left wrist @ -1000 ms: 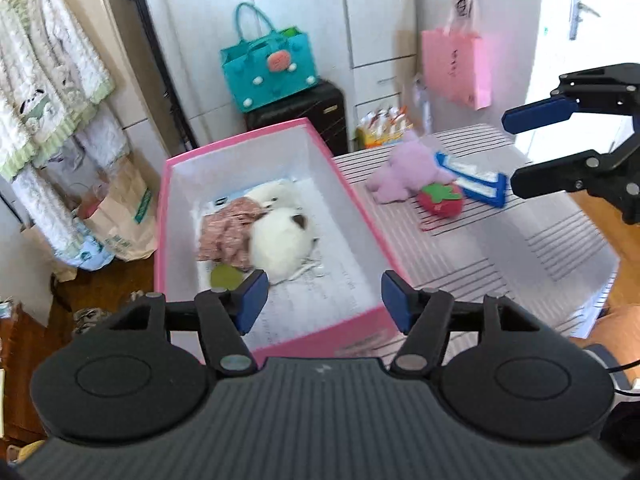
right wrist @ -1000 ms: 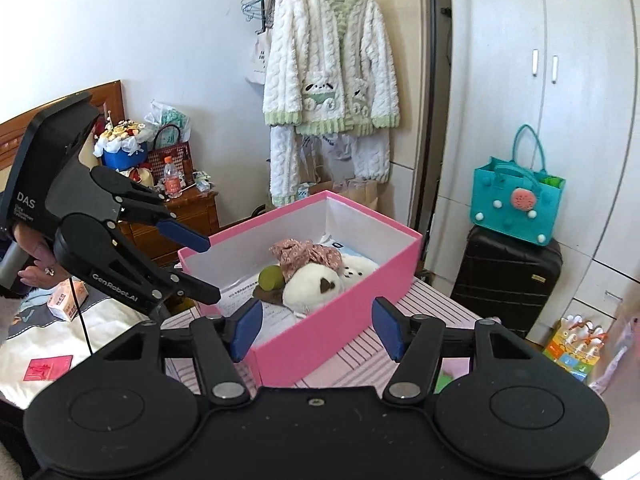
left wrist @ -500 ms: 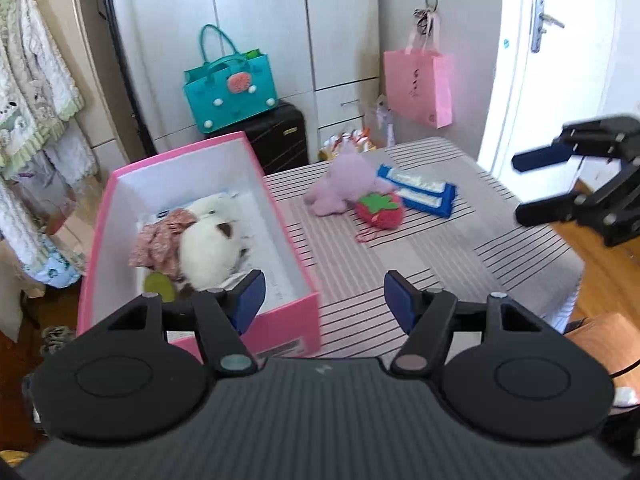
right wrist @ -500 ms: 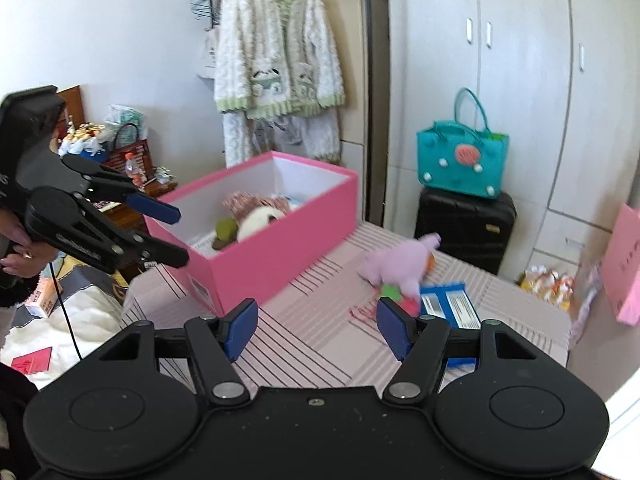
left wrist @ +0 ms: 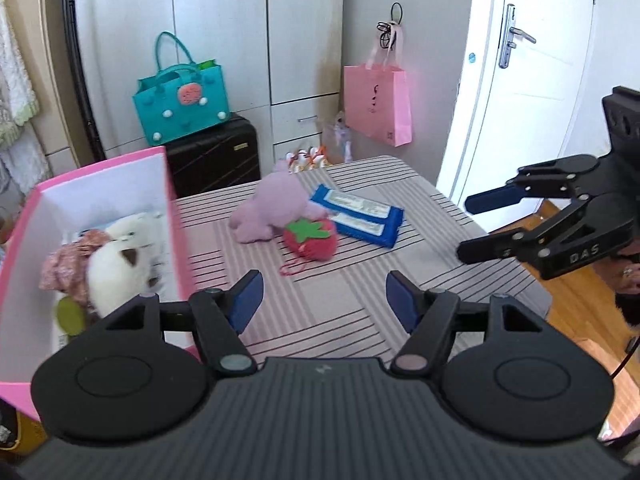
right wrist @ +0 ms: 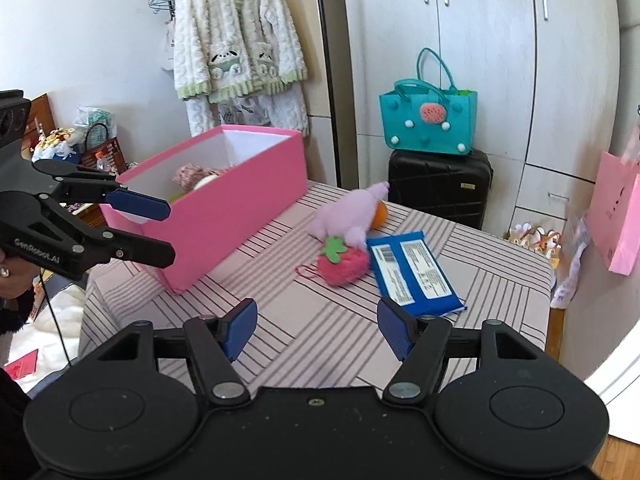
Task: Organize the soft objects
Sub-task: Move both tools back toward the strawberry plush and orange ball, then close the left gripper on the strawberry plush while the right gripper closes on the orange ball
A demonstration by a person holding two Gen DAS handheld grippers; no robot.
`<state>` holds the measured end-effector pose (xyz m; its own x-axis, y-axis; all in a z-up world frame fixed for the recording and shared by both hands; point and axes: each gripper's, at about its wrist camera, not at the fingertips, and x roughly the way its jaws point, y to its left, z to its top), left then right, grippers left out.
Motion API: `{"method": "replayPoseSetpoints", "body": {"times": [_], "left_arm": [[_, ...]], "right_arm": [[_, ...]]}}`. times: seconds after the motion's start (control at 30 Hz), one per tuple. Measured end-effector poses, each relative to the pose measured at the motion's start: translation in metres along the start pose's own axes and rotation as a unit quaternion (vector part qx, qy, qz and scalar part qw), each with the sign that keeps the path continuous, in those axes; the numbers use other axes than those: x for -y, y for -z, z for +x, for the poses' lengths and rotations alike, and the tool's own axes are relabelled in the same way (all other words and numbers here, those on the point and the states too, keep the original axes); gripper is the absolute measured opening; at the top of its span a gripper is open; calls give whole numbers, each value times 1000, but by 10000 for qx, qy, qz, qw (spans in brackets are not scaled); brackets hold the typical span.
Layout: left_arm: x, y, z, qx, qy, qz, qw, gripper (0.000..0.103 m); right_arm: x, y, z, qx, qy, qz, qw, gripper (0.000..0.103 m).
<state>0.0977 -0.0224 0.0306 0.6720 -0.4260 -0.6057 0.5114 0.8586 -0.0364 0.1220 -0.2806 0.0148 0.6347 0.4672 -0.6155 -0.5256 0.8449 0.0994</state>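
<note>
Since a second ago both cameras have swung off the pink box [left wrist: 172, 216] toward the middle of the striped bench [left wrist: 352, 304]. Then the box filled the centre of both views; it now sits at the left edge of the left wrist view and up and left in the right wrist view. The toys on the bench have not shifted.

The left gripper [left wrist: 323, 299] hangs over the bench with its jaws spread wide and nothing between them. The right gripper [right wrist: 316, 325] is likewise wide apart and empty, above the near part of the bench.

Taking the box as landmark: the strawberry plush [right wrist: 343, 261] lies on the bench to the right of the box, well apart from it, with its pink cord trailing toward the box. The purple plush [right wrist: 352, 218] lies just behind the strawberry, touching it. The blue packet [right wrist: 414, 273] lies flat on the far side of the strawberry from the box, touching or nearly touching both plush toys.

In each wrist view the strawberry sits ahead of the jaws, roughly on their centre line, with bare bench between, and neither gripper touches it.

Inside the box lie a white plush [left wrist: 120, 264], a floral fabric piece [left wrist: 70, 262] and a green item [left wrist: 69, 314], bunched together.
</note>
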Motion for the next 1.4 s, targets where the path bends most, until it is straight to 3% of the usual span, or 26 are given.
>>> {"method": "replayPoseSetpoints", "body": {"times": [0.43, 0.63, 0.83, 0.97, 1.1, 1.27, 1.4], "left_arm": [[21, -4, 84, 145, -362, -456, 9982, 70], [21, -4, 128, 176, -772, -588, 9951, 70], [6, -11, 158, 58, -825, -1043, 9911, 70], [3, -11, 170, 23, -964, -1110, 9891, 70], [9, -12, 172, 276, -1348, -923, 9862, 70], [2, -11, 174, 182, -1185, -1068, 9870, 70], [-6, -10, 175, 116, -1080, -1254, 9861, 70]], "right_arm": [[57, -11, 32, 125, 25, 249, 9996, 71], [69, -22, 54, 231, -150, 151, 9995, 71], [93, -42, 89, 162, 73, -143, 9997, 71], [115, -58, 123, -23, -9, -242, 9997, 71], [123, -70, 160, -318, -158, -690, 9970, 71], [115, -76, 195, -683, -513, -1359, 9870, 71], [111, -83, 211, -688, -885, -1778, 9777, 71]]}}
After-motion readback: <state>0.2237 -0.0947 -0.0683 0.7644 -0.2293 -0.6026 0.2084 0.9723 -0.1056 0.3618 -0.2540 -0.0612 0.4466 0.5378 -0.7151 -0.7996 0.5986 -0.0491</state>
